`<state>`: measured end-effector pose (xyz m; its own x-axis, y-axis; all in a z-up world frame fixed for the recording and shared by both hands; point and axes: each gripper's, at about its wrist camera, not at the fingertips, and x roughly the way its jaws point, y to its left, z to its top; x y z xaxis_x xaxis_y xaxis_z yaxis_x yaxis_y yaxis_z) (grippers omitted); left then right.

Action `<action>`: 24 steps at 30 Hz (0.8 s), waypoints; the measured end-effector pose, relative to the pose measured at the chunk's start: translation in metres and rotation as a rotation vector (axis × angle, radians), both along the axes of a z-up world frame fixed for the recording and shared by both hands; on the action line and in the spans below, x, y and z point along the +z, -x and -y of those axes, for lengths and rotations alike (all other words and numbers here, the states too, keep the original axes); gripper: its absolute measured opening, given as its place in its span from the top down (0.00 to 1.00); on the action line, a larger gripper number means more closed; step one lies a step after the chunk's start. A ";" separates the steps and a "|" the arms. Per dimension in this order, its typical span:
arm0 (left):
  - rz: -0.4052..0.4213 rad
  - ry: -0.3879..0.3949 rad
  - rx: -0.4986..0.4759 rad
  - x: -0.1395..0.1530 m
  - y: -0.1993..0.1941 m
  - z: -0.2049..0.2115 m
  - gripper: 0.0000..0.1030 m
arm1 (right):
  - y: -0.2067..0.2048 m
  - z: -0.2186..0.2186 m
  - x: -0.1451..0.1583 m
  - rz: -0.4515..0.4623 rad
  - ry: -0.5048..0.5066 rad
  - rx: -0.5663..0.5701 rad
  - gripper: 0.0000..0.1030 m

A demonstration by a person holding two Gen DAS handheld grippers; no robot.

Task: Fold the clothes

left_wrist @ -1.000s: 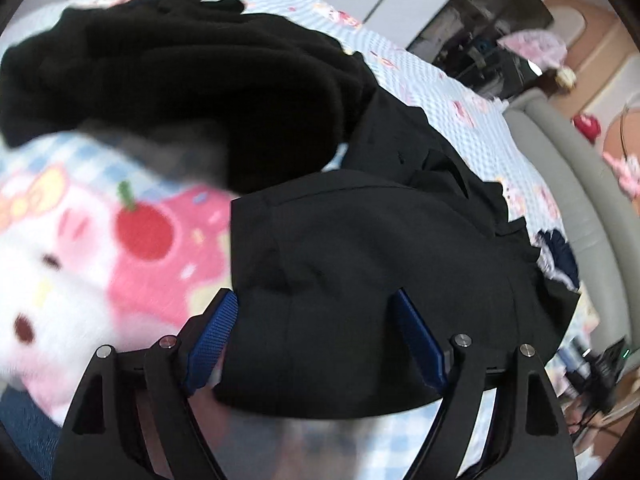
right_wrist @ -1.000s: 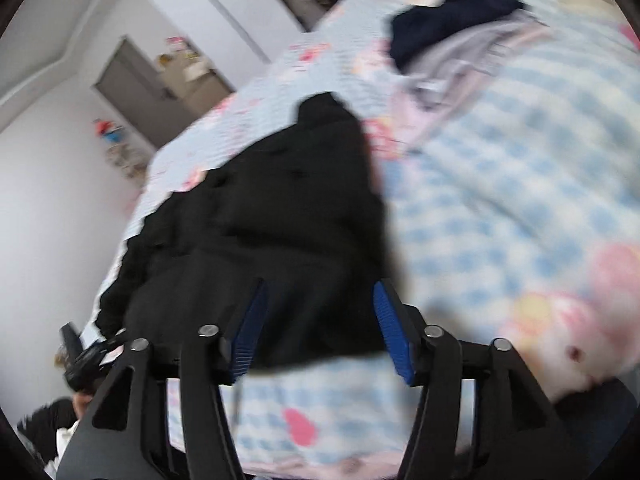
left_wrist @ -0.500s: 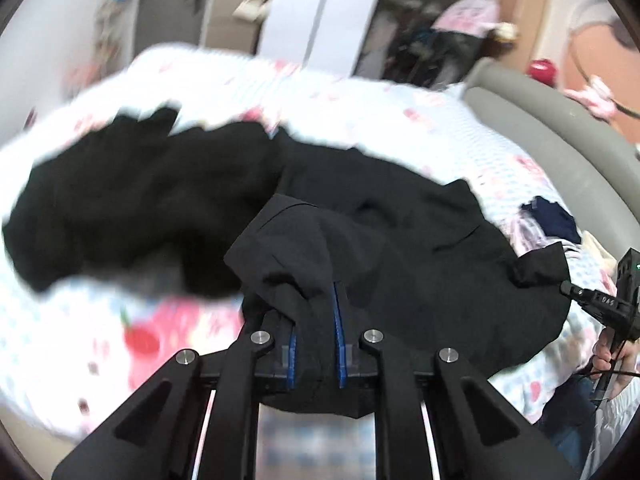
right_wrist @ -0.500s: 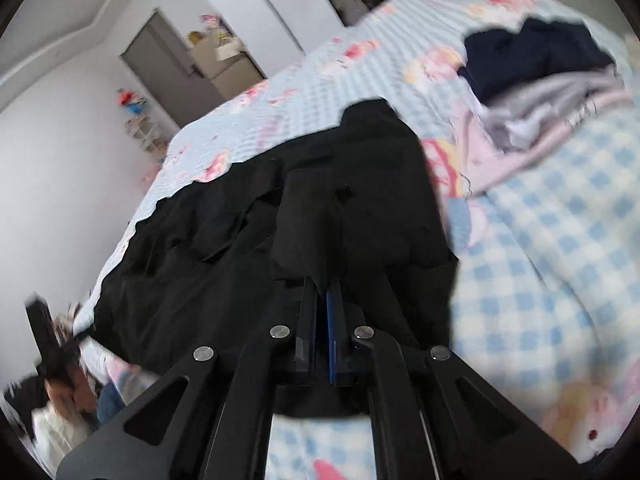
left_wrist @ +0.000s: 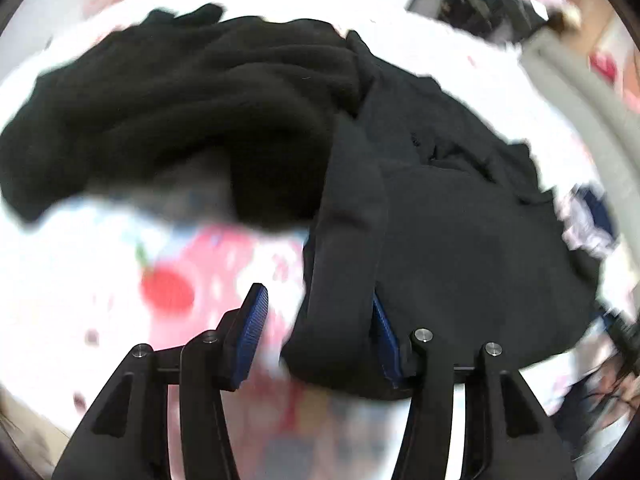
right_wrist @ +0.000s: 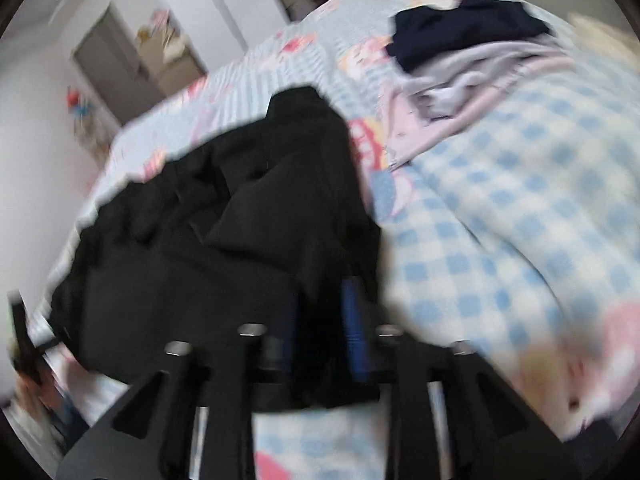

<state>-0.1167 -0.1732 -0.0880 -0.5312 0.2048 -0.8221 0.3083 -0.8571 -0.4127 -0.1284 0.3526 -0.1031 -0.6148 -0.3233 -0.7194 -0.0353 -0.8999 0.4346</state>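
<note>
A black garment [left_wrist: 460,240] lies spread on the bed, one edge folded up into a thick ridge [left_wrist: 344,264]. My left gripper [left_wrist: 318,326] is open around the near end of that ridge, and the cloth rests against the right finger [left_wrist: 384,336]. In the right wrist view the same black garment [right_wrist: 240,260] lies bunched. There my right gripper [right_wrist: 324,320] is open a little, with black cloth lying between its blue pads [right_wrist: 352,320]. The picture is blurred.
A second, fuzzier black garment [left_wrist: 180,92] lies heaped behind on the left. A navy piece [right_wrist: 468,32] and pale grey clothes [right_wrist: 472,76] lie at the far right. The bedspread [right_wrist: 520,220] is blue-checked with pink cartoon prints. A grey padded edge [left_wrist: 580,92] borders the bed.
Both grippers were shut on the black garment half a second ago and have now opened. The lifted fold has dropped back towards the bed. Both cameras have moved lower.
</note>
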 end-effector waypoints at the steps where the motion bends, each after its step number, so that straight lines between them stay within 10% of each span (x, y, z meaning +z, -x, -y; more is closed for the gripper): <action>1: 0.000 -0.088 0.040 -0.001 -0.014 0.006 0.40 | -0.008 -0.007 0.001 0.022 0.061 -0.017 0.65; 8: -0.072 -0.479 0.093 -0.023 -0.048 0.001 0.34 | -0.047 -0.008 -0.029 0.204 0.234 0.048 0.61; 13: -0.046 -0.537 0.203 -0.061 -0.023 0.001 0.34 | -0.039 -0.001 -0.041 0.136 0.306 0.030 0.46; 19: -0.062 -0.352 0.188 -0.045 0.000 -0.024 0.35 | -0.027 -0.001 -0.056 0.086 0.382 -0.107 0.36; 24: -0.154 -0.226 0.108 -0.005 0.005 -0.041 0.50 | -0.030 0.009 -0.021 0.006 0.289 -0.084 0.49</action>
<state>-0.1217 -0.1326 -0.0926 -0.6752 0.3087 -0.6700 0.3115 -0.7040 -0.6383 -0.0980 0.3438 -0.1238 -0.6440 -0.4638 -0.6085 -0.1073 -0.7327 0.6720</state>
